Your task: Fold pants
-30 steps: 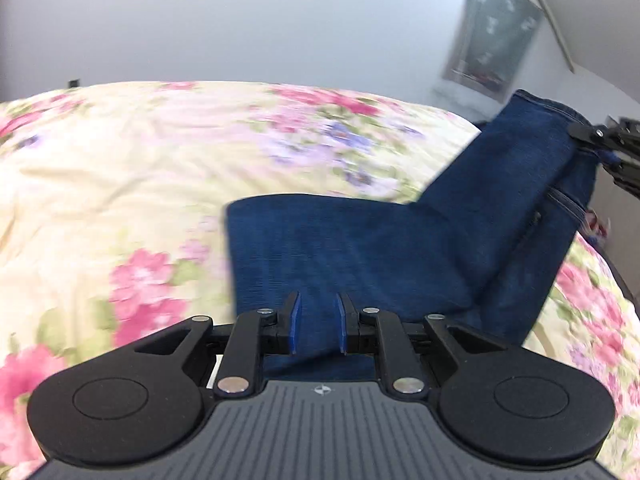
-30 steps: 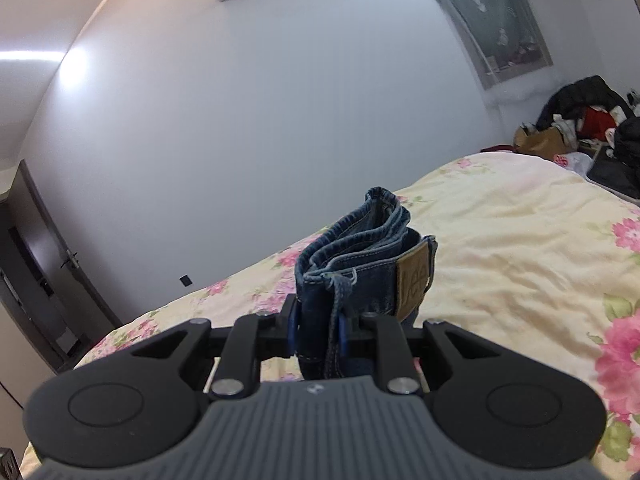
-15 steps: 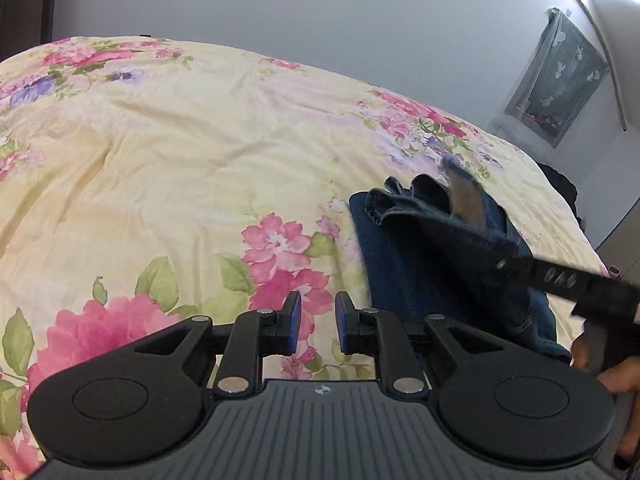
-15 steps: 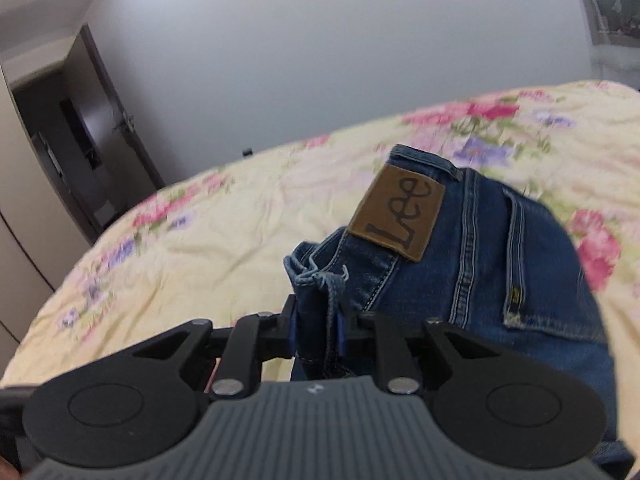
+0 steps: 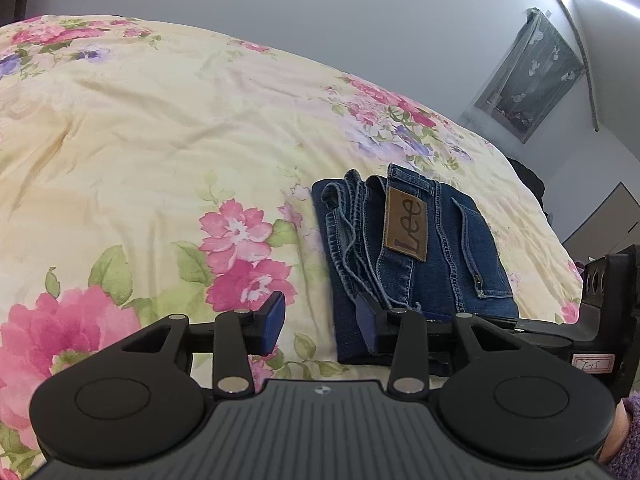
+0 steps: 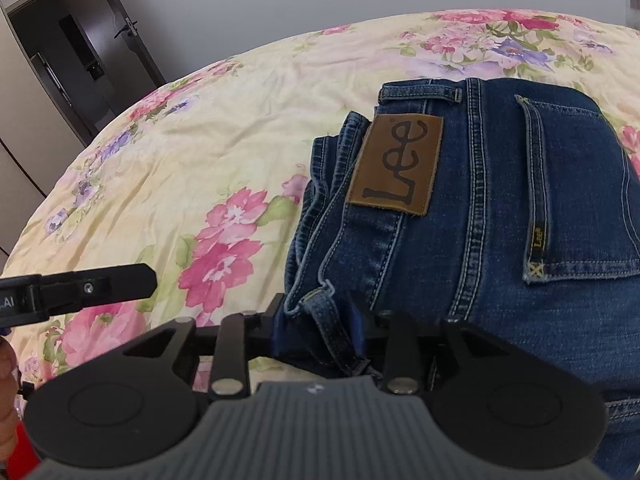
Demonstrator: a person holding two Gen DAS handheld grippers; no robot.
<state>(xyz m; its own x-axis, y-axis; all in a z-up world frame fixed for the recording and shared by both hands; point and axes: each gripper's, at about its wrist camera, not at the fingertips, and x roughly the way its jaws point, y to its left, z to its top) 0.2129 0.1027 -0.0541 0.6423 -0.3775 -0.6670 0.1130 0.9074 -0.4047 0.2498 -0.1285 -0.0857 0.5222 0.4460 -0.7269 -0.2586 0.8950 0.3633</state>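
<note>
Two grippers are letting go at once, and the step in hand looks like the release after the last fold. Furthest left lies the bare flowered bedspread [image 5: 160, 132], which gives the left gripper [image 5: 322, 326] free room: its jaws have just been opening and now stand about half apart with only the quilt and the near left edge of the jeans [image 5: 404, 256] showing between them, nothing pinched. To do this well, that hand should back straight off without brushing the stack.

The jeans sit folded into a compact block on the bed, waistband patch [image 6: 396, 164] facing up, the layered edge on the left.

On the right, the right gripper [image 6: 318, 326] has also just been opening; the bunched waistband corner sits between its blue pads, which seem slack on the cloth rather than squeezing it. Judging by that loose corner, the risk is snagging a belt loop or seam on withdrawal and dragging the top layer askew. It should open wider first, then draw back low and straight.
</note>
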